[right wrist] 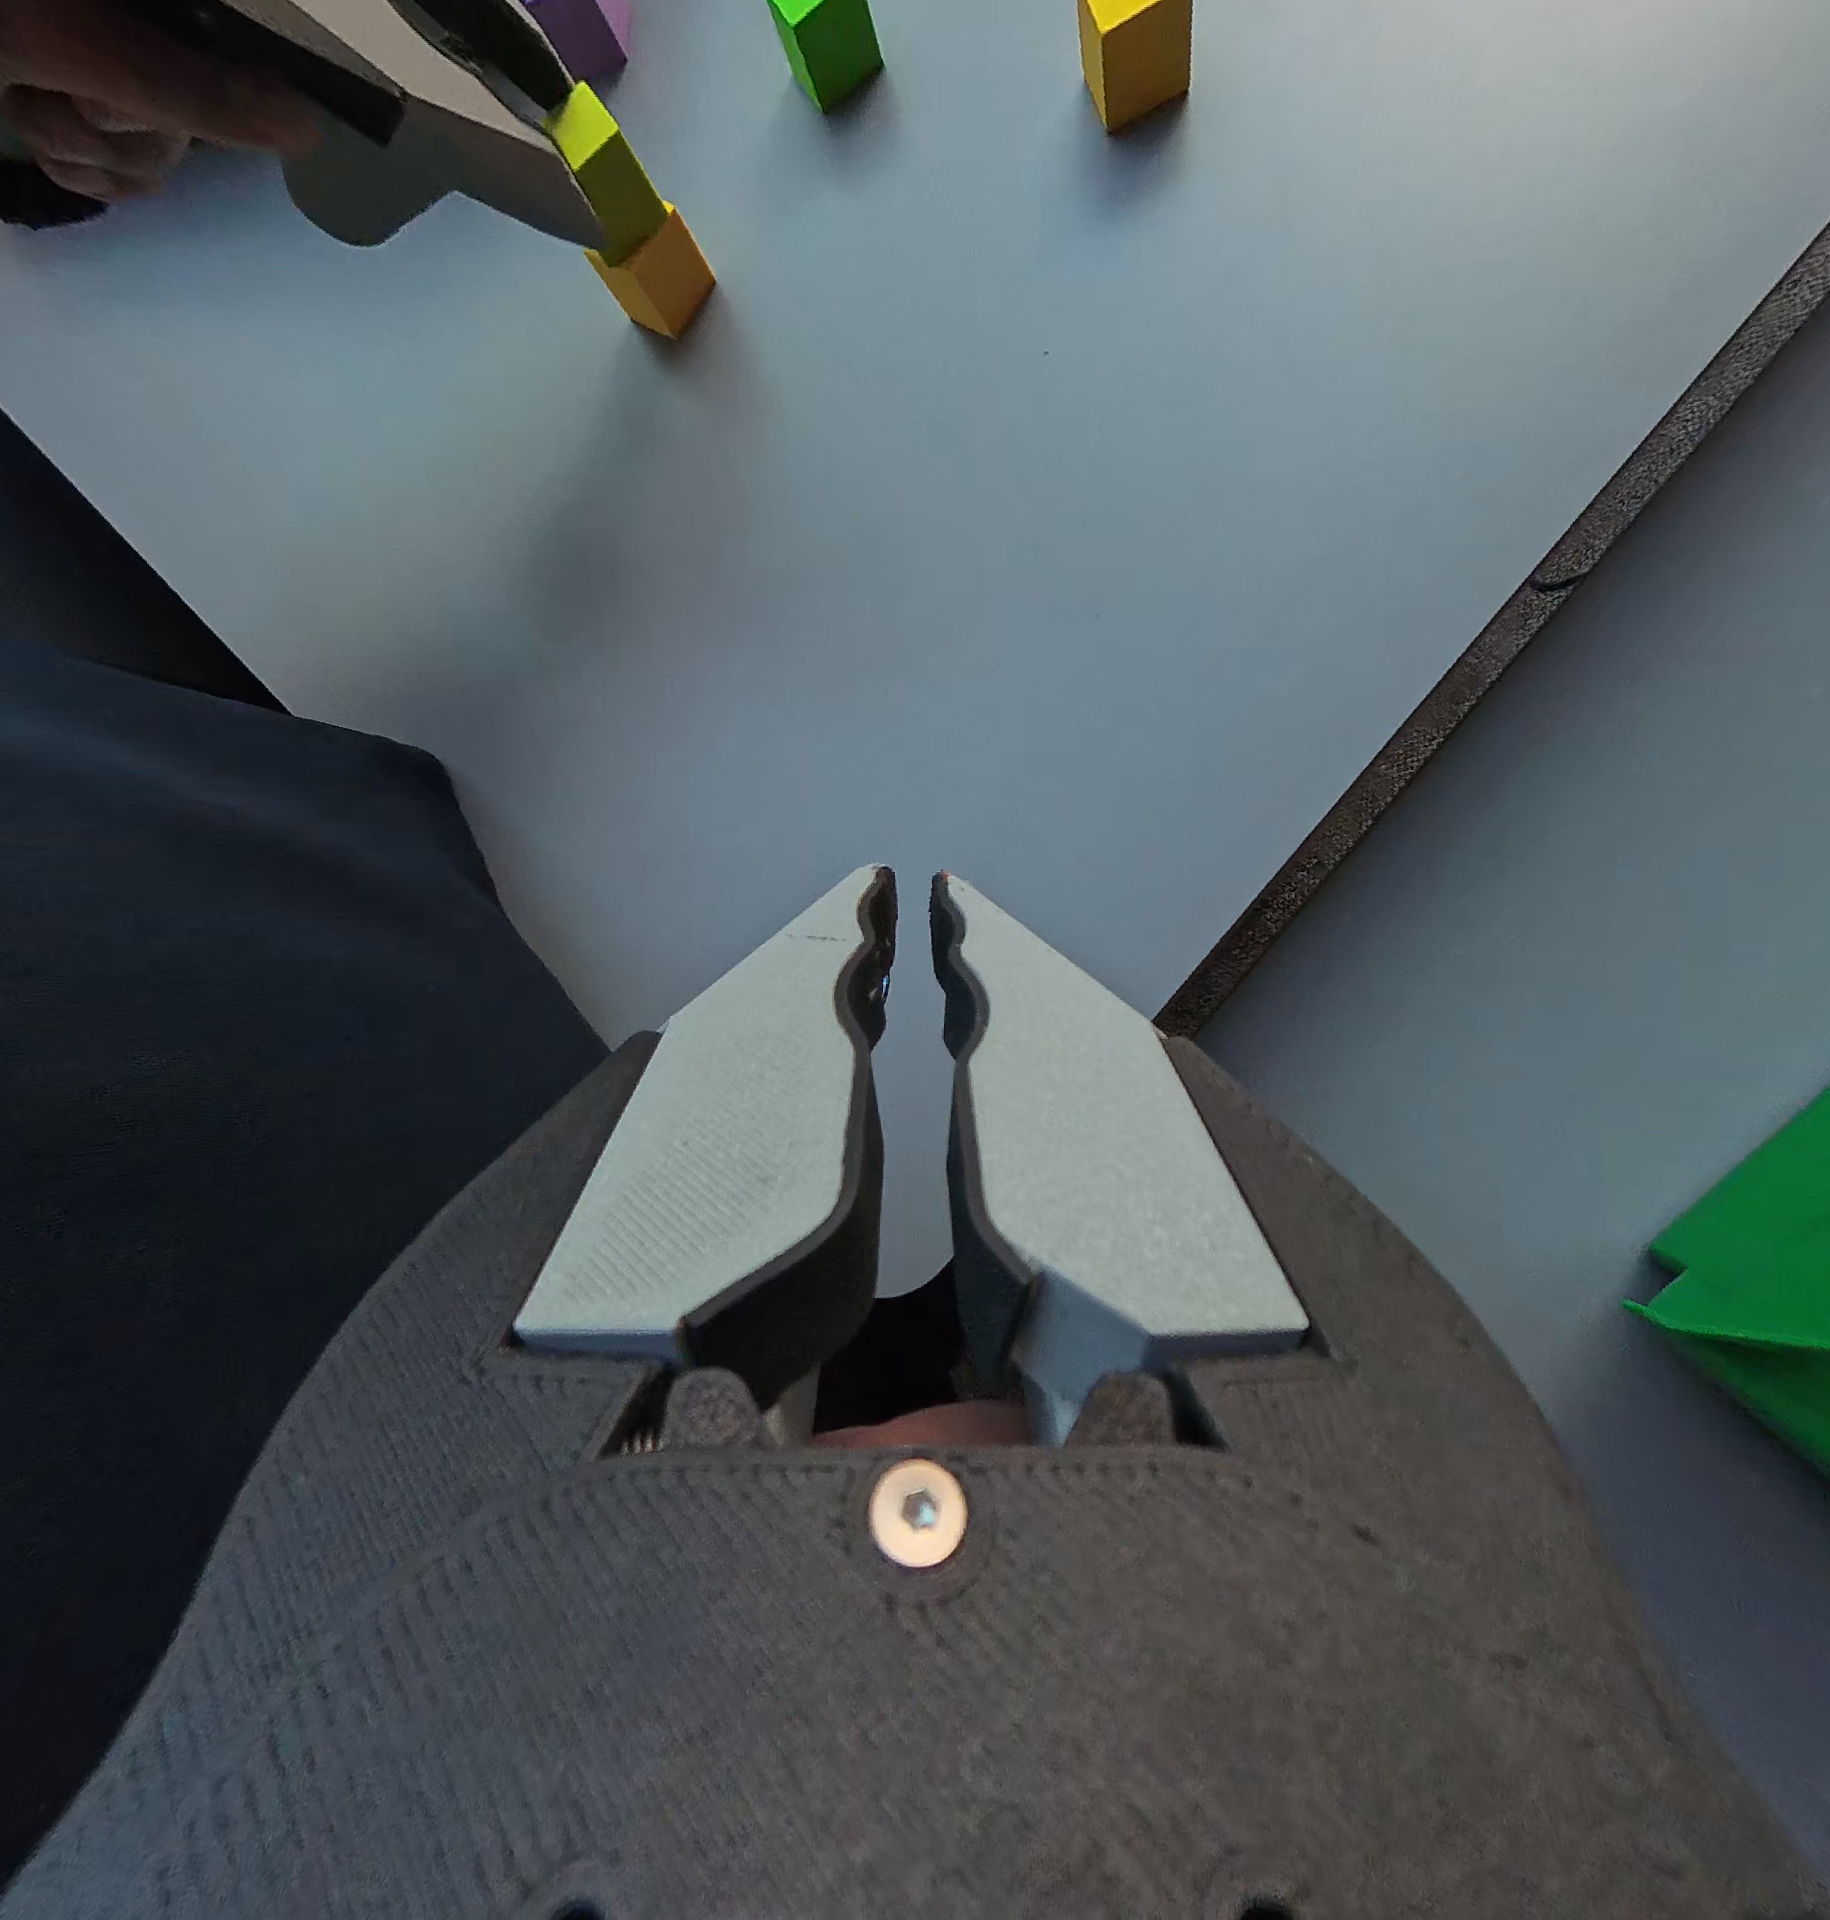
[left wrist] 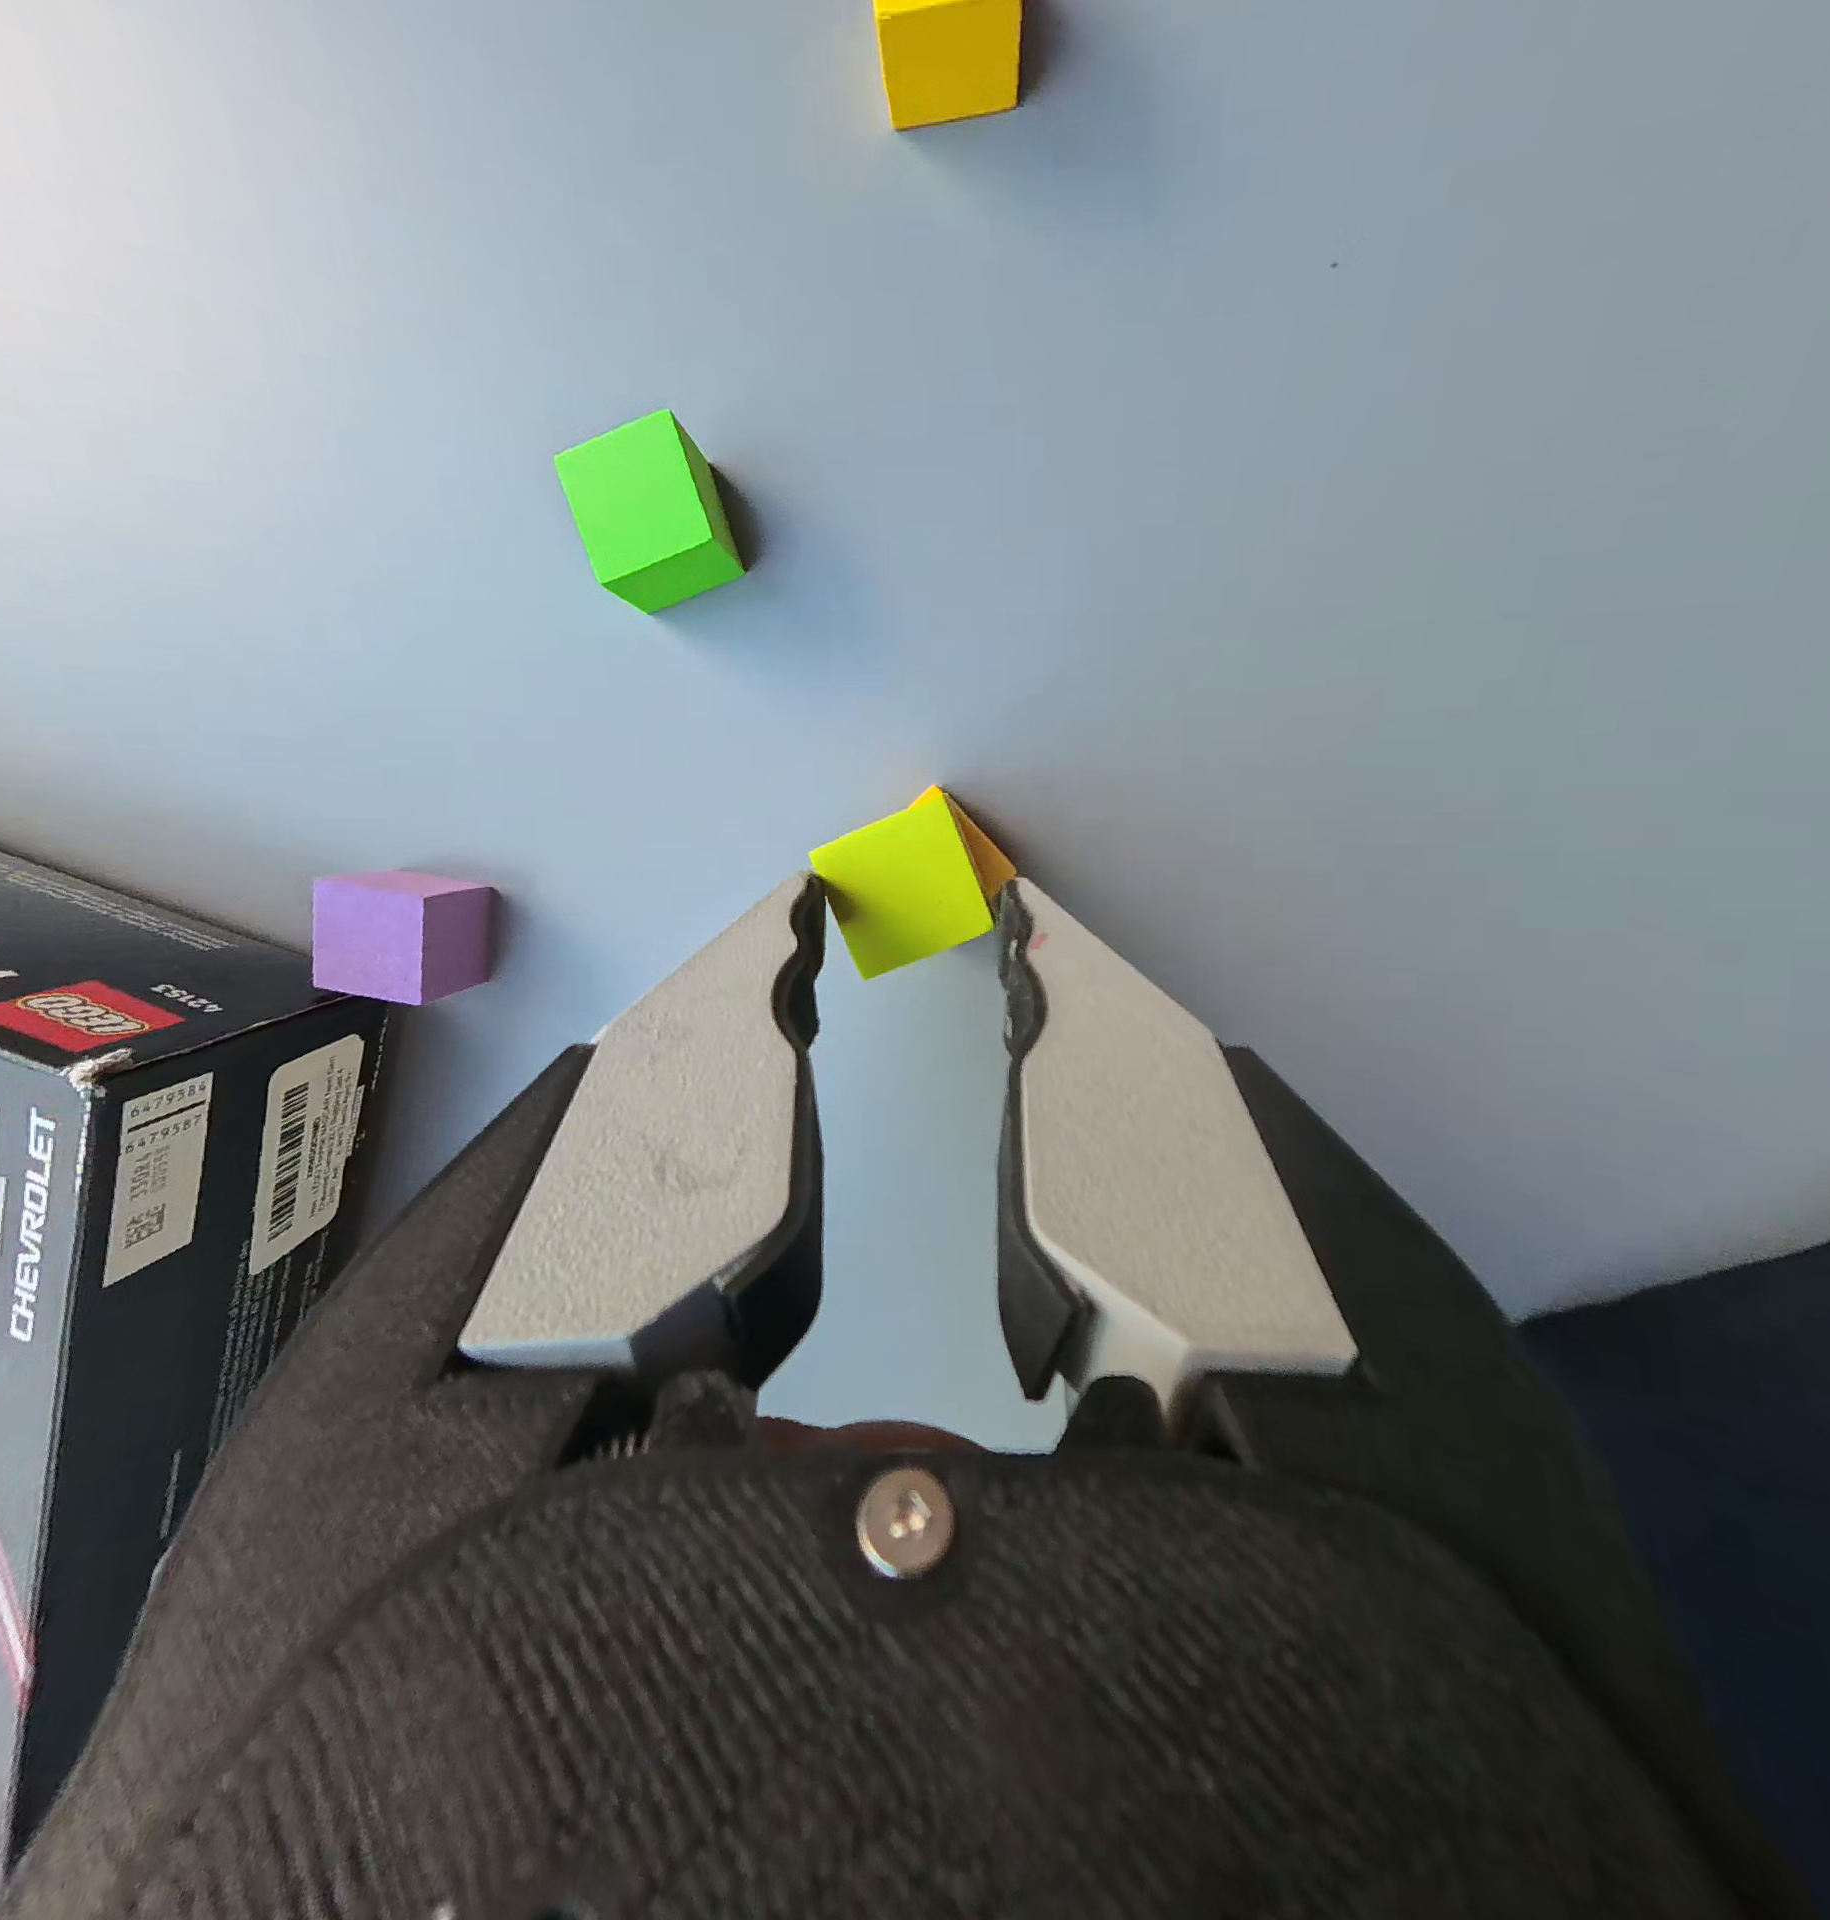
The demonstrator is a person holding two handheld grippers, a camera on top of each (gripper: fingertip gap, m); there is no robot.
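Left claw (left wrist: 909, 894) grips lime cube (left wrist: 906, 891), seated on orange cube (right wrist: 662, 275). Right claw (right wrist: 913, 883) nearly closed, empty, over bare worktop (right wrist: 994, 582).

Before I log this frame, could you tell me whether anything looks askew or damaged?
The lime cube sits twisted on the orange cube, so their edges do not line up. The black box has a frayed top corner. Nothing else stands out.

Black cardboard box (left wrist: 111, 1195), lower left of the left wrist view: printed lettering, a red logo patch, white stickers with a barcode and digits; finest print probably illegible.
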